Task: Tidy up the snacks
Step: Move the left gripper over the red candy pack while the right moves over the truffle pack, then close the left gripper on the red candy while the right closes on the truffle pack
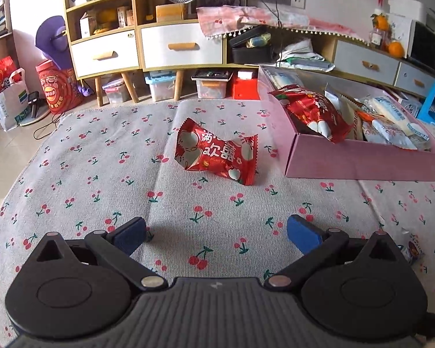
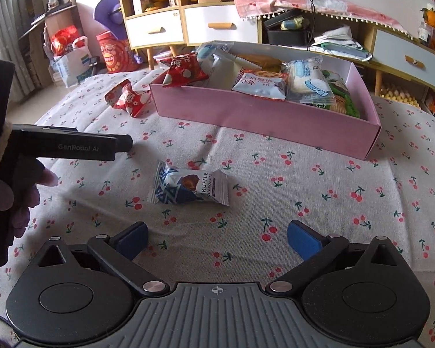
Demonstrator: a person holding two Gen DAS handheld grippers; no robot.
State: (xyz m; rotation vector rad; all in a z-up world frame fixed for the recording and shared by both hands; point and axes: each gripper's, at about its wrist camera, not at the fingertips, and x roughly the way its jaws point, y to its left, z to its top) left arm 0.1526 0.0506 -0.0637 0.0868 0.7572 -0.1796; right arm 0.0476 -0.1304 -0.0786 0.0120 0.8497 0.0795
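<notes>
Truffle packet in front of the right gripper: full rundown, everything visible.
The truffle packet is a small pillow-style wrapper, glossy like plastic film, white with a blue geometric pattern on its left part, a brown chocolate picture mid-pack and "TRUFFLE CHOCOLATE" lettering. Ends crimped, it looks sealed. It lies flat on the cherry-print cloth, long side across the view, apart from the pink box. Nothing grips it; the open right gripper is short of it.

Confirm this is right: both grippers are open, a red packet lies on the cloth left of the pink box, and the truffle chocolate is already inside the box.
Wrong on one point: the truffle chocolate lies on the cherry-print cloth, outside the pink box, as the right wrist view shows. The rest stands.
</notes>
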